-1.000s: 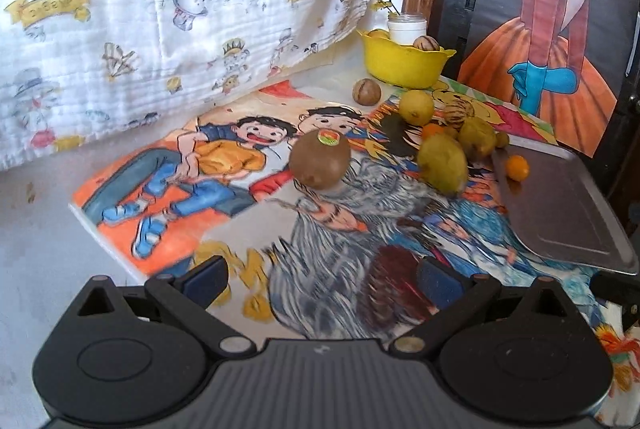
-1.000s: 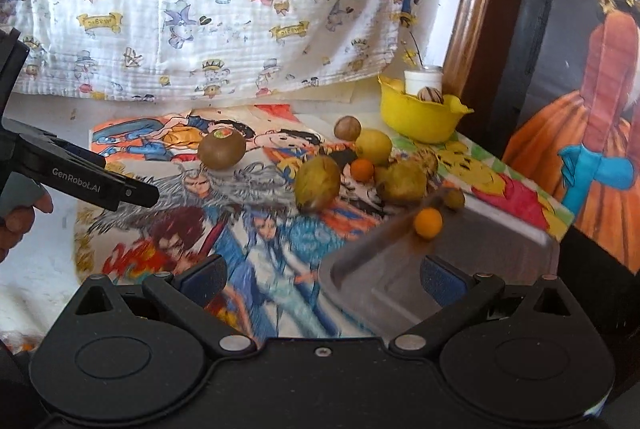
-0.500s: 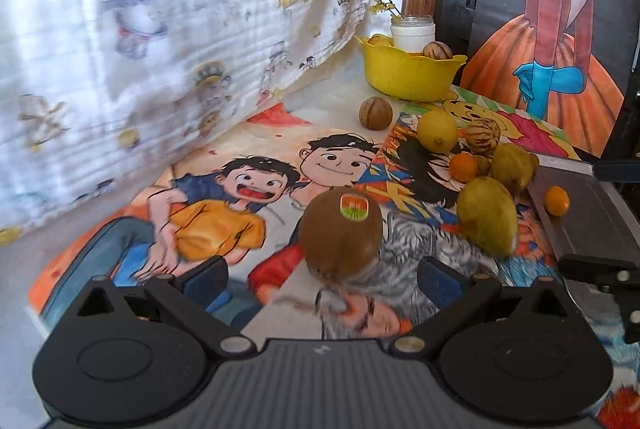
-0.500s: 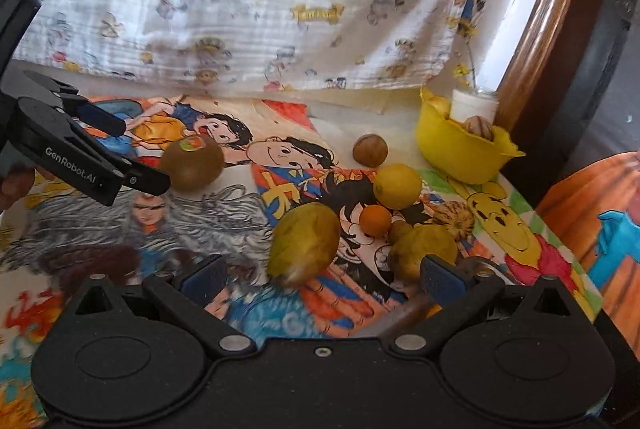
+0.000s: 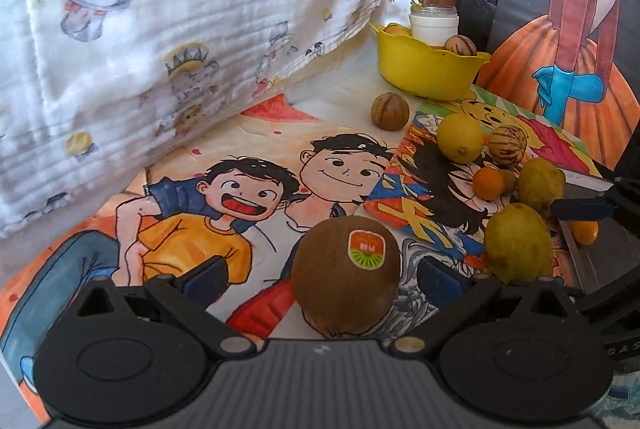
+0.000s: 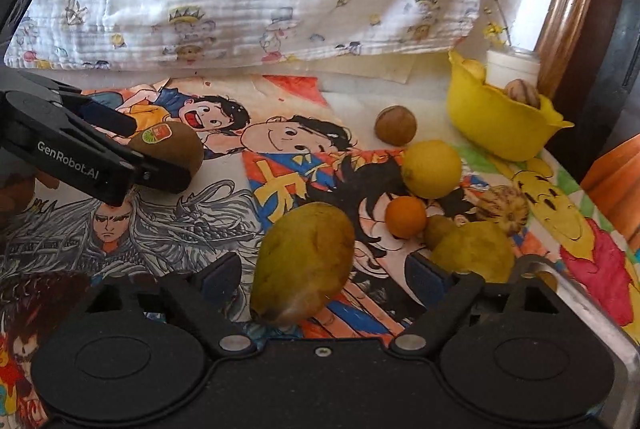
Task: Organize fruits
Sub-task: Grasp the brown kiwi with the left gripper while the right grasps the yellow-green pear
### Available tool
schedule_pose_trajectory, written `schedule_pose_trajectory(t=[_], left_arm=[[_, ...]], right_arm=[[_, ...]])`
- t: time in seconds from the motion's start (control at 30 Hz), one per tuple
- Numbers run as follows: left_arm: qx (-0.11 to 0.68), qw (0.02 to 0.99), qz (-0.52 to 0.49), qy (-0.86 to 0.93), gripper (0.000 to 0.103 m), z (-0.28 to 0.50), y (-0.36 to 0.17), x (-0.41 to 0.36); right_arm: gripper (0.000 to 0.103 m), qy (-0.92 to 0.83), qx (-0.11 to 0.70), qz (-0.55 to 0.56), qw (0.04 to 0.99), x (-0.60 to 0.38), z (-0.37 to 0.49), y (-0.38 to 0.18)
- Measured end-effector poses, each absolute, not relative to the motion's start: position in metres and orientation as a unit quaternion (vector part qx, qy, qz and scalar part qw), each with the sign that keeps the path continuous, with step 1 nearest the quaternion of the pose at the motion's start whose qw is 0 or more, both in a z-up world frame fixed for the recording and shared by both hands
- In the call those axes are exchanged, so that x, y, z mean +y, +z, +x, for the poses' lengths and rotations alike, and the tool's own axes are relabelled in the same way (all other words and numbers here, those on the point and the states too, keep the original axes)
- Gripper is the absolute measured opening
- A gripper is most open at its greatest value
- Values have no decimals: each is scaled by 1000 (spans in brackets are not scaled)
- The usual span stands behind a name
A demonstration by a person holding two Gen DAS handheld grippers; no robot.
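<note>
Reaching for two fruits at once is the step in hand. The left tool (image 5: 316, 279) is set astride a brown kiwi (image 5: 346, 275) with a sticker on top; its fingers are spread, with a gap visible on either side of the fruit, so nothing is pinched yet. The kiwi rests on the painted cartoon mat (image 5: 240, 165) that covers the bench, at the near left of the fruit group.

The right tool (image 6: 324, 279) is placed around a large yellow-green mango (image 6: 302, 263). Its jaws have just been closing, with the mango between them, but space is still seen beside each blue pad, so the fruit is judged not yet gripped. The mango lies on the mat in the near middle.

The other fruit is gathered further right: a lemon (image 6: 432, 169), a small orange (image 6: 405, 217), a second yellow-green fruit (image 6: 474, 253) and a striped fruit (image 6: 506, 209), with a brown round fruit (image 6: 396, 125) beyond them. A yellow bowl (image 6: 496, 127) stands at the far right and already holds some fruit. A metal tray (image 6: 592, 313) lies at the near right; in the left wrist view a small orange (image 5: 584, 232) is seen on it.

Next, each tool is to be closed until its pads bear on the fruit, gently, since both are rounded and could roll or slip out. A lift and a carry to the tray or the bowl would then be called for; which one is meant cannot be told.
</note>
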State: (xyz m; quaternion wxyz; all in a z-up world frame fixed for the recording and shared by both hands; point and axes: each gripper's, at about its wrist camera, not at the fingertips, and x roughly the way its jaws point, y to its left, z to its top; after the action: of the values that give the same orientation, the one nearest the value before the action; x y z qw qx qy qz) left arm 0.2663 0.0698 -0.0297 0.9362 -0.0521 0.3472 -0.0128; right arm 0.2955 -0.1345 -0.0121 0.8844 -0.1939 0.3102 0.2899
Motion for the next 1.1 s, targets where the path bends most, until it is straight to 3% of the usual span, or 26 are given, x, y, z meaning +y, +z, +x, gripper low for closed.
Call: schedule_pose_trajectory(t=[0.2,0.43,0.57,0.67,1.1], left_arm=[[353,934,-49,-26,91,273,-33,69],[351,934,-55,-34,78,276,-36,72],[349,935,-54,-41,72,277,-36,70],[347,935,-54,-52,61,276,-35,68],[358,931,-51,-52,60,265,-31,59]], right_arm=[[68,298,314,-181,883,-133,303,-18],[58,314,320,-167,878,-131,306,-20],[57,314,316,-172,878,-128,306,-20],[56,313,316,-170,879,-128,307,-20],[55,317,310,-154,883,-143,284,-13]])
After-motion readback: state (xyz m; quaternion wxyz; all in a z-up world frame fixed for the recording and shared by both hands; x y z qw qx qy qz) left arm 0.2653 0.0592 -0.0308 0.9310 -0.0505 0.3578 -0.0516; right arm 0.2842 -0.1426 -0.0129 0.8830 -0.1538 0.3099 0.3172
